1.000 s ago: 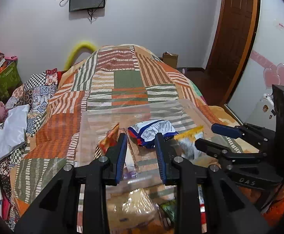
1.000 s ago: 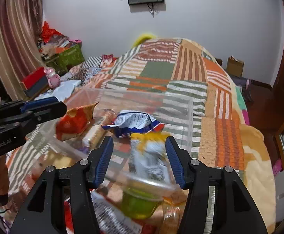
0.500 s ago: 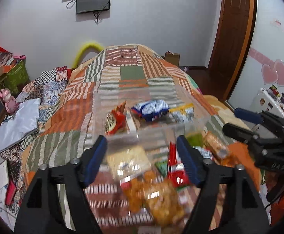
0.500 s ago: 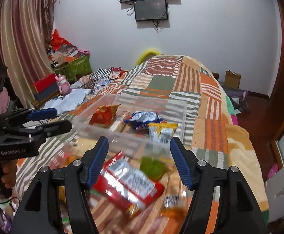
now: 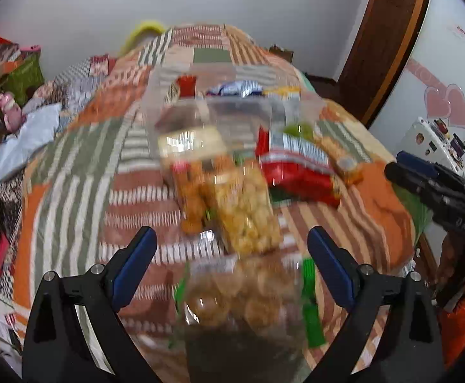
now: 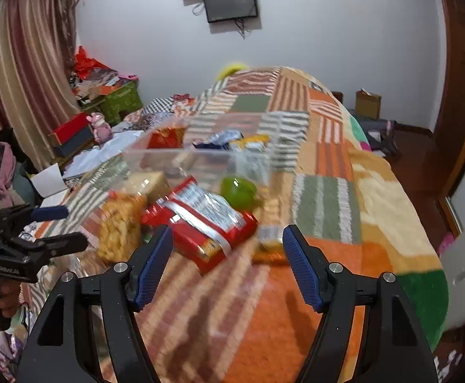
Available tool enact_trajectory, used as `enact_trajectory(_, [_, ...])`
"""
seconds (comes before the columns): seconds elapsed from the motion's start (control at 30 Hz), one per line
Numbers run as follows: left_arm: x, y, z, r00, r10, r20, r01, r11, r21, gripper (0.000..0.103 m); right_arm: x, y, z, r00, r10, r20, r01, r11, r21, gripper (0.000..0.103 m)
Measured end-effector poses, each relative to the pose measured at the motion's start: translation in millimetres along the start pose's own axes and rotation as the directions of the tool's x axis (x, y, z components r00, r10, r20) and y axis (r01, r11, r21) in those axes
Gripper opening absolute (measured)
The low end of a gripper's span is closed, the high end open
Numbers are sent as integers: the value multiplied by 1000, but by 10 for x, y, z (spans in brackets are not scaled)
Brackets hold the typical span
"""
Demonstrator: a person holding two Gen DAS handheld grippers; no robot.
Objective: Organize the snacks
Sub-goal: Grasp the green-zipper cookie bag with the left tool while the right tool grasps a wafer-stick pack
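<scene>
Snacks lay heaped on the bed (image 6: 388, 198), just short of a clear bin (image 5: 232, 102) already holding a few packets. Left tongs (image 5: 230, 257) hung over a puff bag (image 5: 248, 210), jaws opening wide, gripping nothing. Right tongs (image 6: 227, 263) were opening too, empty, near a red packet (image 6: 200, 223).

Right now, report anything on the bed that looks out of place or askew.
Several snacks lie loose in a heap on the quilt in front of the clear bin, not in it: a red packet askew, a bag of puffs, a green cup. Nothing looks spilled or torn, though blur hides detail.
</scene>
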State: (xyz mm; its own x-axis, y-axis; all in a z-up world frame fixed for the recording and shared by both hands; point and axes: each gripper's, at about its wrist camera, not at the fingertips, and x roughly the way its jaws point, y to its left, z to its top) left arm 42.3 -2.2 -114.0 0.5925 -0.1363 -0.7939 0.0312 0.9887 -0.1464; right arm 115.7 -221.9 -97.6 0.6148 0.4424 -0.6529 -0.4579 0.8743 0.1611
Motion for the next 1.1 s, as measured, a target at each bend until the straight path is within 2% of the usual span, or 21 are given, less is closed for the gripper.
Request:
enact_trajectory(0.2, [176,13,-233,997,-18,-77,16,1000,-25,99,51,-152,-146,999,-16,-33,17,999,45,68])
enact_trajectory(0.27, [218,59,-284,996,-30,-83,25,998,-52,103,94,-194,-169,999,-20,-44,22,998,54,68])
enact_trajectory(0.4, [321,148,-356,989,-110,-100,97,988,-120,103,175,-221,-176,998,-37,-52,40,998,50,68])
enact_trajectory(0.5, [330,171,-393,990,-119,-70,109,985,-135,103,274,-250,-135,997,-53,-59,56,997,47,68])
enact_trajectory(0.6, [313,143,-399,992,-118,-34,113,986,-123,89,373,-278,-83,996,-61,-70,65,997,49,68])
enact_trajectory(0.63, [306,127,-391,992,-122,-27,118,986,-116,79,400,-288,-70,996,-60,-73,64,997,50,68])
enact_trajectory(0.67, [291,108,-382,992,-121,-20,118,987,-107,74,429,-297,-53,995,-59,-78,63,997,51,68])
enact_trajectory(0.93, [140,131,-324,998,-65,24,67,995,-80,58,634,-291,17,992,-60,-114,64,997,35,62])
enact_trajectory(1.0, [75,183,-293,998,-52,38,55,995,-82,56,699,-310,31,990,-60,-128,65,997,38,56])
enact_trajectory(1.1, [-29,253,-228,997,-46,64,52,995,-91,52,791,-322,40,987,-55,-150,62,997,38,51])
